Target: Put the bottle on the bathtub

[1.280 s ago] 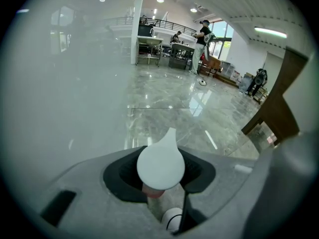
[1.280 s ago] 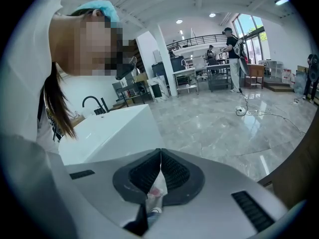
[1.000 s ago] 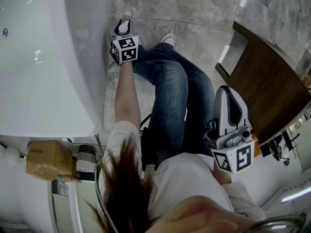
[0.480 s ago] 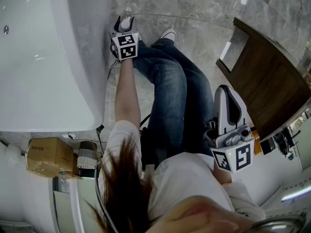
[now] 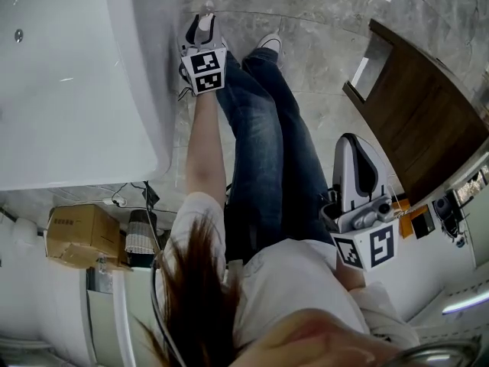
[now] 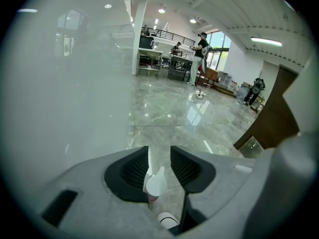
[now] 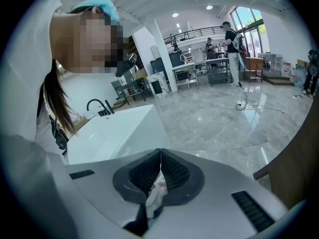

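My left gripper (image 5: pixel 202 27) is held out at arm's length beside the outer wall of the white bathtub (image 5: pixel 76 90). Its jaws have just been closing, and they are shut on a small white-capped bottle (image 5: pixel 205 19). In the left gripper view the bottle (image 6: pixel 155 183) stands between the dark pads of that gripper (image 6: pixel 159 151), with the bathtub wall (image 6: pixel 60 83) filling the left side. My right gripper (image 5: pixel 353 141) hangs by the person's right side, jaws together and empty. From the right gripper (image 7: pixel 160 151) the bathtub (image 7: pixel 114 133) lies ahead to the left.
The person's jeans-clad legs (image 5: pixel 260 128) stretch over the marble floor (image 5: pixel 321 60). A dark wooden cabinet (image 5: pixel 420 105) stands at the right. A cardboard box (image 5: pixel 76 235) and cables sit by the tub's near end. A black faucet (image 7: pixel 97 106) rises behind the tub.
The left gripper has risen with the bottle along the tub's outer wall, away from the floor. The right gripper has lifted slightly and stays shut.
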Demonstrator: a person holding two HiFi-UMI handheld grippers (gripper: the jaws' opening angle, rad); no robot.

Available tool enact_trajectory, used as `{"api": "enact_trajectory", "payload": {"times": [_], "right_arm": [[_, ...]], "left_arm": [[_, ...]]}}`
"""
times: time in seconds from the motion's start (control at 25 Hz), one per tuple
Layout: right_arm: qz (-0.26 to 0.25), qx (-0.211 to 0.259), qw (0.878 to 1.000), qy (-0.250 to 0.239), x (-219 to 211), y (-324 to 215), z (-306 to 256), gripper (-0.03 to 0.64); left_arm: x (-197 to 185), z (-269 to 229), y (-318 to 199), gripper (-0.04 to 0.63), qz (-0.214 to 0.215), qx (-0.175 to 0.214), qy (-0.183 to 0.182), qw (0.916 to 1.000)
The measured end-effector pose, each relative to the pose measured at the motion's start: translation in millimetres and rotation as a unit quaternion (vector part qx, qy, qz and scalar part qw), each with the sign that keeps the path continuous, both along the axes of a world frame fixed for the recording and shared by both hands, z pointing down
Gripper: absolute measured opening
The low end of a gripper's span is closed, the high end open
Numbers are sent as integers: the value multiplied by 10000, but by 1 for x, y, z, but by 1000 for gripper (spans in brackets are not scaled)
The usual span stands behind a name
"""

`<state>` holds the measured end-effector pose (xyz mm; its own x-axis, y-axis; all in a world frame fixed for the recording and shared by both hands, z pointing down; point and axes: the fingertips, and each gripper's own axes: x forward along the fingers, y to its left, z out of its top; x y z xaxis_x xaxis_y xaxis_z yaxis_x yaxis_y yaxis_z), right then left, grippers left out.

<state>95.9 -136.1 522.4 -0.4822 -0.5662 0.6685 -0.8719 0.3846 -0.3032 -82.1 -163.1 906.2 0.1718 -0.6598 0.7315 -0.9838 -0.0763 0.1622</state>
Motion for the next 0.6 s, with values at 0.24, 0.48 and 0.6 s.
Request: {"api": "enact_trajectory", "payload": {"times": [0.24,0.48,0.6], "right_arm": [[141,-72,9998,-135,-3,6,-18,12],[141,-60,9994,-318,-8,6,-34,12],[124,24,9993,-349,-9,4,-43,12]], "left_arm": [[-5,-51,-16,38,-169,422,45,9990],[-8,-104,-31,15,-65,750,99,9971],[-7,-126,-37,15,-2,913,123,9957]]}}
